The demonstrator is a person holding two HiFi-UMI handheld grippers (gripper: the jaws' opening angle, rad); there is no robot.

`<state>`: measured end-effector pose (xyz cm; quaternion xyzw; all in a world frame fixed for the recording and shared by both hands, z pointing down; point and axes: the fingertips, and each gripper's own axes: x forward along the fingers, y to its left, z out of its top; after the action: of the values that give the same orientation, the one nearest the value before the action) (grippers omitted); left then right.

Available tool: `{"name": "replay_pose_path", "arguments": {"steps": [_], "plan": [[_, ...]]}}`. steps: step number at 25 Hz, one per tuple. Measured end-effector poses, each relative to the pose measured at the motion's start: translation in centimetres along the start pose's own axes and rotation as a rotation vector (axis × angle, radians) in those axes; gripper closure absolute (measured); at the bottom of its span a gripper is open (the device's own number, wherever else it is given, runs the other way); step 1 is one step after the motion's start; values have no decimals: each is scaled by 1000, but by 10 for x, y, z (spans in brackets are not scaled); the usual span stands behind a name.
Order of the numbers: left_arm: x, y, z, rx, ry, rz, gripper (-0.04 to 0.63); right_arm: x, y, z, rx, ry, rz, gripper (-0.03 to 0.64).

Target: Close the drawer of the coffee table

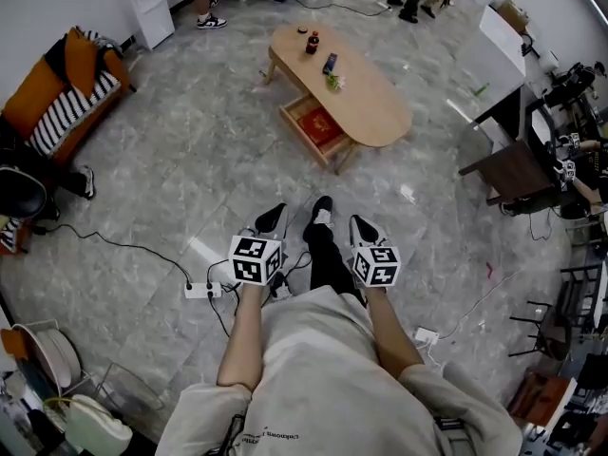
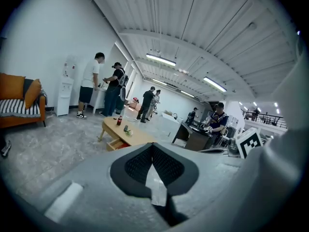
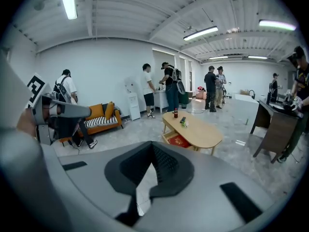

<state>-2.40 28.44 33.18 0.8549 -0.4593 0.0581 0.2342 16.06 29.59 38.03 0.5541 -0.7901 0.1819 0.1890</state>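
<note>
drawer point(image 1: 306, 142) of the low oval wooden desk point(image 1: 375, 107) stands pulled out on the desk's near long side, facing me, with a flat red item point(image 1: 321, 126) lying in it.

nearest: left gripper point(image 1: 274, 215) and right gripper point(image 1: 360, 222) are held side by side above the grey marbled floor point(image 1: 171, 188). both point toward the desk and are well apart from it.
- left gripper: i read its jaws as closed, pads meeting at the tips, nothing between them.
- right gripper: same, jaws together and empty.
- between the two grippers: the person's dark trouser leg and black shoe point(image 1: 321, 207).

on the floor just left of the left gripper: a white power strip point(image 1: 202, 291), with a black cable running off to the left.

mid-floor: the desk. on its top i see a dark bottle with a red label point(image 1: 312, 43) toward the far end, a dark flat object point(image 1: 330, 63) next to it, and a small green item point(image 1: 333, 82) a little nearer. i cannot tell what the green item is.

left edge: an orange sofa point(image 1: 57, 88) with a striped cushion. right edge: a dark desk point(image 1: 508, 171).

farthest: several people point(image 3: 148, 88) standing near the white wall.
</note>
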Motion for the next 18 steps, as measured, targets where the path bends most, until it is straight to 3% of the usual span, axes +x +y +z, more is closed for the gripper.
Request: {"name": "replay_pose_path", "arguments": {"steps": [4, 9, 12, 15, 18], "plan": [[-3, 16, -7, -26, 4, 19, 586, 14, 6, 3, -12, 3, -12, 601], [7, 26, -6, -26, 33, 0, 586, 37, -8, 12, 176, -15, 6, 601], [6, 42, -4, -2, 64, 21, 586, 57, -8, 2, 228, 37, 0, 601], [0, 65, -6, -19, 71, 50, 586, 78, -2, -1, 294, 59, -5, 601], [0, 91, -8, -40, 85, 70, 586, 101, 7, 2, 295, 77, -19, 601]]}}
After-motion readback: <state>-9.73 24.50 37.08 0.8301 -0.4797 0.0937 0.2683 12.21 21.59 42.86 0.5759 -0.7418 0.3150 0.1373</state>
